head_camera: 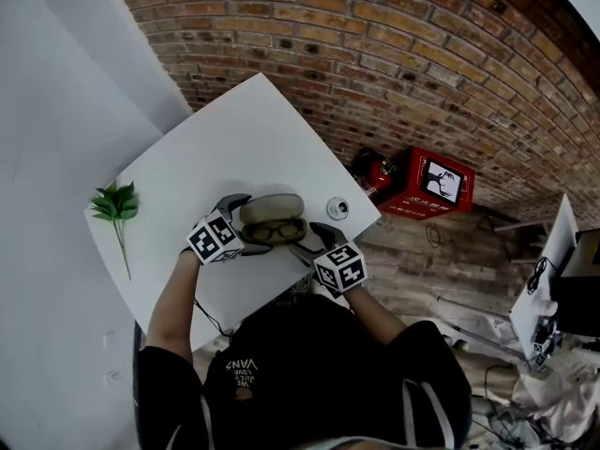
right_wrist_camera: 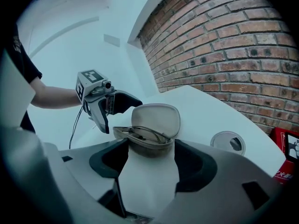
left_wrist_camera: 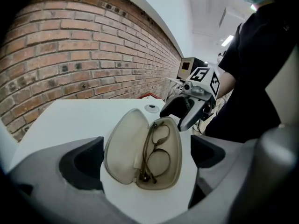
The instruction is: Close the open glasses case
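A beige glasses case [head_camera: 272, 219] lies open on the white table [head_camera: 234, 139], its lid [head_camera: 272, 206] tipped back toward the wall. Brown-framed glasses [head_camera: 274, 232] rest in the lower shell. My left gripper [head_camera: 234, 221] is at the case's left end, open, and in the left gripper view the case [left_wrist_camera: 126, 148] with the glasses [left_wrist_camera: 156, 150] lies between the wide jaws of my left gripper [left_wrist_camera: 145, 155], untouched. My right gripper [head_camera: 307, 242] is at the case's right end, open. In the right gripper view the case [right_wrist_camera: 148, 136] sits just ahead of my right gripper [right_wrist_camera: 152, 164].
A green plant sprig [head_camera: 117, 204] lies at the table's left edge. A round cable port [head_camera: 337, 207] sits in the tabletop just right of the case. A red crate [head_camera: 439, 182] stands on the floor by the brick wall [head_camera: 375, 45]. The table's near edge is close to the person's body.
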The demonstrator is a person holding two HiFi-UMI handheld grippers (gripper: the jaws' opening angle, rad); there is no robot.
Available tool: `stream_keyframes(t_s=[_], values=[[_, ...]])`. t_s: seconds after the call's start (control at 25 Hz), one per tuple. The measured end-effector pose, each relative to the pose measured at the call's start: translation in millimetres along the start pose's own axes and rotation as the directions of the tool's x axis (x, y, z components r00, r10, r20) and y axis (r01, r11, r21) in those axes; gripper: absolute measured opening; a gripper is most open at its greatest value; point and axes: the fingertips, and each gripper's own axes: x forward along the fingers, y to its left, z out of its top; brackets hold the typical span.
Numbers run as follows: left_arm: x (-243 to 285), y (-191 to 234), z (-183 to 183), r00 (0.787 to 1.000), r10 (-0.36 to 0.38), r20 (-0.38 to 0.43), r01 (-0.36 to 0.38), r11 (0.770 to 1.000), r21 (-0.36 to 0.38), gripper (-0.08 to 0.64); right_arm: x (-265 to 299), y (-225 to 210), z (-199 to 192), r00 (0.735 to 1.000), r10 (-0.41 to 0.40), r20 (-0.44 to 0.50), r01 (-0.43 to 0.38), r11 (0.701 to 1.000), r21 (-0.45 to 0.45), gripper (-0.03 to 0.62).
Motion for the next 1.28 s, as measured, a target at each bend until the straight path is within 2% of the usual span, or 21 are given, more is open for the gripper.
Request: stream_keyframes(t_s=[0.32,0.52,0.72,0.84,0.96,1.28], values=[[-13,-29,0,0.999,-0.039,-0.013,0.04,0.996,0.08,0.572,-4,2,-5,0.998,-0.059,-0.007,0.059,0.998,0.007,0.301],[-21,-53,-6,0.997,-0.062,-0.038,0.068,0.985,0.16,0.572,-12,7,-7,0.995,-0.104,0.005,0.104,0.994,0.03,0.295],[-25,-75,-17,0.993,-0.095,-0.063,0.107,0.972,0.21,0.572,-24,14,-8,0.988,-0.148,0.036,0.146,0.987,0.07,0.295],[-25,-87,-27,0.99,-0.119,-0.078,0.134,0.964,0.229,0.572,-30,19,-7,0.981,-0.18,0.066,0.173,0.98,0.103,0.289],[-24,-99,-29,0.987,-0.148,-0.057,0.158,0.957,0.243,0.572,-37,20,-6,0.972,-0.213,0.096,0.2,0.971,0.134,0.275],[-16,-118,-47,0.979,-0.188,-0.075,0.199,0.956,0.216,0.571,-41,25,-1,0.949,-0.286,0.134,0.262,0.95,0.171,0.243]])
